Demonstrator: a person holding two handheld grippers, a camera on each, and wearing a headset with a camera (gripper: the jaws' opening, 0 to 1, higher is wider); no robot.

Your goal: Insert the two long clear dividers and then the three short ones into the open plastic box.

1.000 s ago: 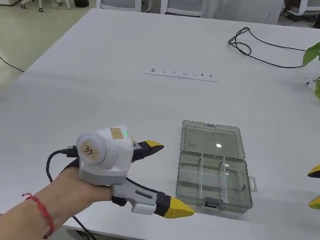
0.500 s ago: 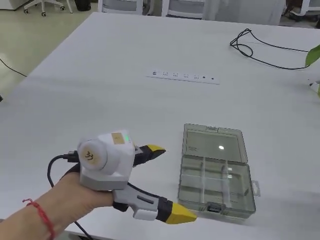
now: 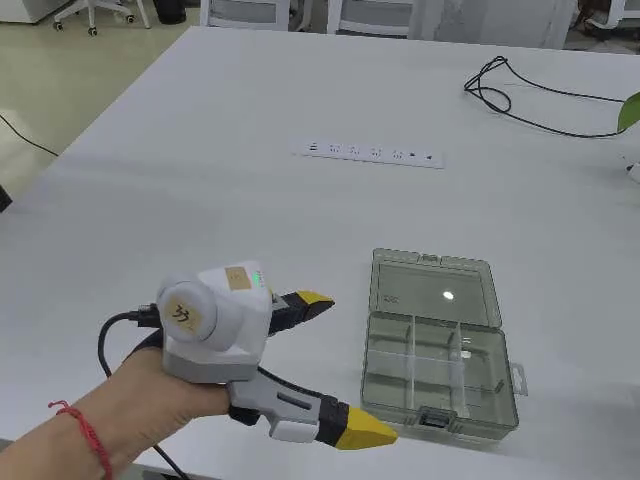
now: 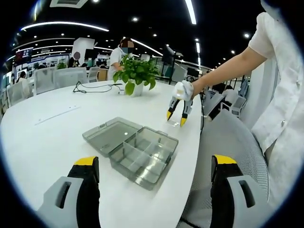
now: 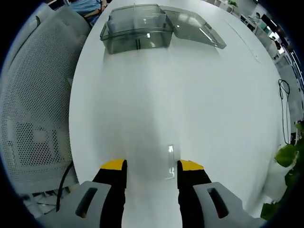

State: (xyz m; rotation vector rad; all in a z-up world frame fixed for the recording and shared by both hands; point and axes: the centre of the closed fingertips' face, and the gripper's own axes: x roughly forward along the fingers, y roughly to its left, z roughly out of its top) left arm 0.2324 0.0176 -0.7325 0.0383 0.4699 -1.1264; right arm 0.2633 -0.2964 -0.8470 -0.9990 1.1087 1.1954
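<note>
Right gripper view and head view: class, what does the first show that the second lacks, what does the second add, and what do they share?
The right gripper view gives the right gripper, jaws open, a small clear piece flat on the table between them, and a mesh chair. The head view gives the left gripper, open, in a hand with a red wrist cord. Shared: the open plastic box, the table and a black cable.

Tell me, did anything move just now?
Hardly anything. The head view shifted a little. The left gripper stays open beside the plastic box, which sits where it was, lid open. Nothing was grabbed or let go. The right gripper hangs open over a clear divider on the table.
</note>
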